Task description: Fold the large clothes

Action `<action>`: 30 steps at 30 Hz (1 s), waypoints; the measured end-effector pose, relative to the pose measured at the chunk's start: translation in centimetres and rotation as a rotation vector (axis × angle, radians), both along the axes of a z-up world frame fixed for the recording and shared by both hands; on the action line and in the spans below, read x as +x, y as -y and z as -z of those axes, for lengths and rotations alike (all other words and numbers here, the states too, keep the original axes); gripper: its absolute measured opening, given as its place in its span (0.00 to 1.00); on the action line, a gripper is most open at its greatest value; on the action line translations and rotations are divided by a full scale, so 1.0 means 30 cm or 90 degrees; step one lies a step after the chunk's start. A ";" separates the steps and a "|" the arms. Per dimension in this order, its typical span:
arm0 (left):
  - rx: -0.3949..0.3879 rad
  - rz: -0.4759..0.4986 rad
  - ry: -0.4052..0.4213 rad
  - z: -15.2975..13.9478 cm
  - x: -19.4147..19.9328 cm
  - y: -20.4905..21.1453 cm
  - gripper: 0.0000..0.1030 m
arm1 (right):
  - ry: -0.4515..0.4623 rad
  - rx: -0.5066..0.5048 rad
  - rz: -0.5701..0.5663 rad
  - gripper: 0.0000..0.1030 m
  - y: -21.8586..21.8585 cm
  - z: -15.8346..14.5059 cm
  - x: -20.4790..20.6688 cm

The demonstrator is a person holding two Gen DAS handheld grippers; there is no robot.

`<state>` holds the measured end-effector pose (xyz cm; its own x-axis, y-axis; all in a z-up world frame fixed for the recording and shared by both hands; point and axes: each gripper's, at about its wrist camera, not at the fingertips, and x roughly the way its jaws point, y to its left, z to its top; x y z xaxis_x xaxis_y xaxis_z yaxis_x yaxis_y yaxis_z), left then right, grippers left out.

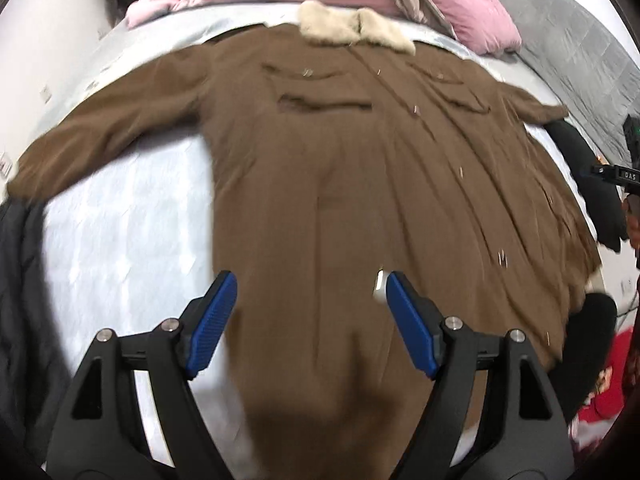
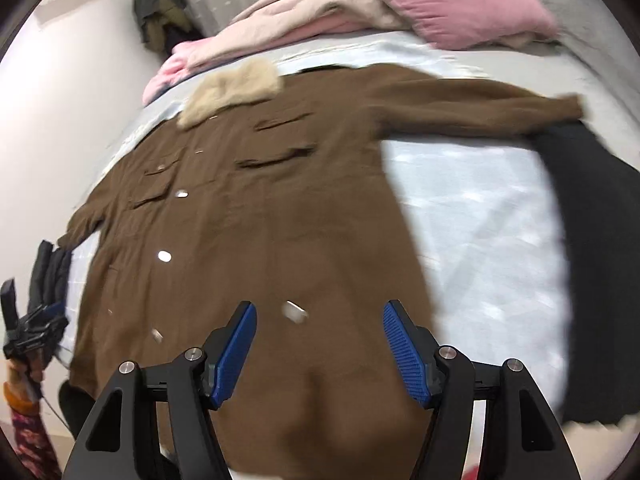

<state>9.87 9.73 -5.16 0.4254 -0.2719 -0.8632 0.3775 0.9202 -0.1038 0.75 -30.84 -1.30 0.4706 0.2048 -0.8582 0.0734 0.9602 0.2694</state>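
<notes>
Coat time. I see the big brown coat (image 1: 340,184) lying flat on the bed (image 1: 128,240), front side up. Its furry collar (image 1: 356,28) is at the far end and its bottom edge is close to me. Both sleeves stick out to the sides. The left sleeve (image 1: 108,136) lies on the pale sheet. The right sleeve (image 2: 472,104) reaches out until its end touches a black piece of clothing (image 2: 600,248).

I hold my left gripper (image 1: 308,324) over the bottom part of the coat. Its blue fingers (image 1: 212,320) are spread wide and hold nothing. My right gripper (image 2: 316,352) is over the bottom part too, near the coat's right side. It is also spread wide with nothing in it. I cannot tell if either one touches the cloth.

I think the coat is laid out and ready, but no fold is made yet. So I am at the very start of the folding.

Next I think I should fold the sleeves in. Each gripper must go out to a sleeve, pinch it near the end, and lay it across the coat's middle. The cloth looks thick and heavy, so I should pinch well. I must take only the brown sleeve on the right, not the black clothing with it.

A pink pillow (image 2: 460,8) and a pile of pink clothes (image 2: 300,20) sit past the collar, out of my way.
</notes>
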 end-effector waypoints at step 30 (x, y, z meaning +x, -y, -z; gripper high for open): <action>-0.187 -0.689 0.077 0.230 0.623 -0.752 0.87 | 0.066 0.001 0.021 0.68 -0.245 0.146 0.465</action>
